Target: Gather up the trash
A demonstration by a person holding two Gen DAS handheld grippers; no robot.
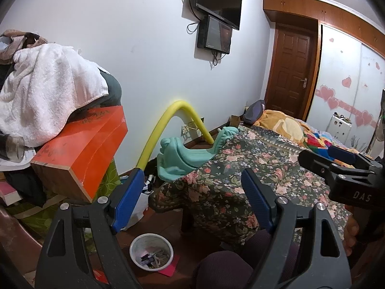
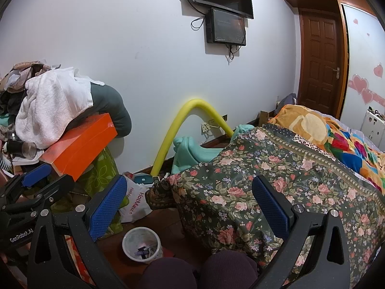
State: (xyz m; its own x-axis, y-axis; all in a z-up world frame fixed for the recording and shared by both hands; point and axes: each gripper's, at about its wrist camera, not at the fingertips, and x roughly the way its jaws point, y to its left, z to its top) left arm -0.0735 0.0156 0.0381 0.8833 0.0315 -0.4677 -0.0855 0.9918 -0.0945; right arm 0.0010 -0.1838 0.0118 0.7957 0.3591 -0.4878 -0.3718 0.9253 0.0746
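The small white bin (image 1: 151, 251) sits on the dark floor just beside the hanging edge of the flowered cloth (image 1: 240, 168), below both grippers, and it already holds a few scraps of wrapper and paper. A red card (image 1: 171, 268) lies flat on the floor touching the bin's base, and it looks like the nearest loose piece of rubbish. The left gripper (image 1: 192, 187) hangs above the bin with its 2 blue pads spread wide and nothing between them; the right gripper (image 2: 192, 202) is likewise released and empty, held over the cloth. The main risk, as I judge it, is the bin itself: it is light and narrow, so a finger coming down for the card could knock it over and spill what is inside. The card lies flat, so the pads may slide across it without lifting an edge. The person's knees (image 2: 199, 269) crowd the space next to the bin and could block a low reach. To the left, an orange box (image 1: 81, 149) under a white towel (image 1: 45, 86) overhangs its stack, and a careless swing of the left gripper might topple that pile. A plastic bag (image 2: 134, 200) nearby could snag a finger.
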